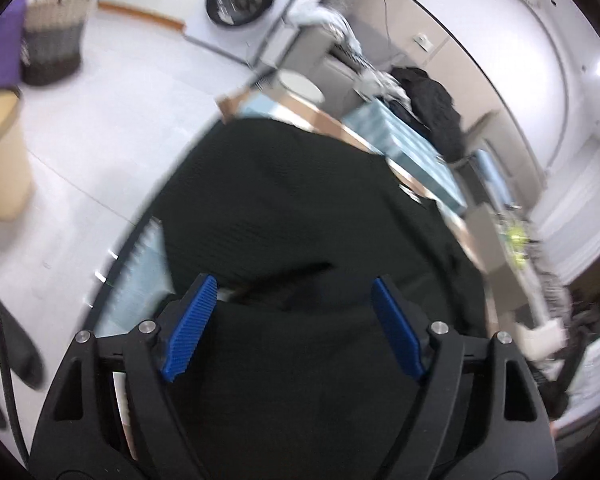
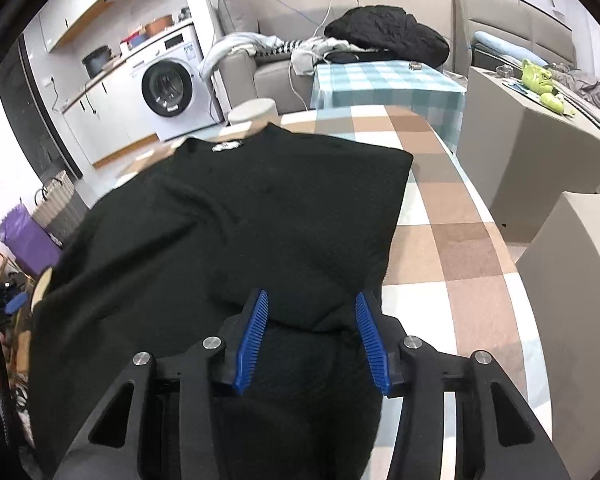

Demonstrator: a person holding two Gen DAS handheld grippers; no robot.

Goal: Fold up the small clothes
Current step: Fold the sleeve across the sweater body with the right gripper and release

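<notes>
- A black garment [image 2: 240, 216] is seen spread over the checkered cloth of the surface [image 2: 452, 216], its white neck label [image 2: 227, 145] at the far end and its near part hanging toward the cameras.
- In the right wrist view, the right gripper [image 2: 310, 336] is held over the near edge of the garment; its blue pads [image 2: 252, 340] are spread apart, with black fabric lying between them but not pressed by either pad.
- In the left wrist view, which is blurred, the left gripper [image 1: 294, 324] is shown with its blue pads [image 1: 190, 326] set wide apart over a fold of the same garment [image 1: 292, 208]; no pinch on the cloth can be made out.
- A washing machine [image 2: 168, 84] is seen beyond the far end of the surface, and a grey sofa [image 2: 260, 64] piled with a dark jacket [image 2: 384, 32] stands behind a second table covered in blue check cloth [image 2: 384, 80].
- A beige bin [image 1: 0, 156] and a woven basket [image 1: 52, 44] are visible on the floor in the left wrist view.
</notes>
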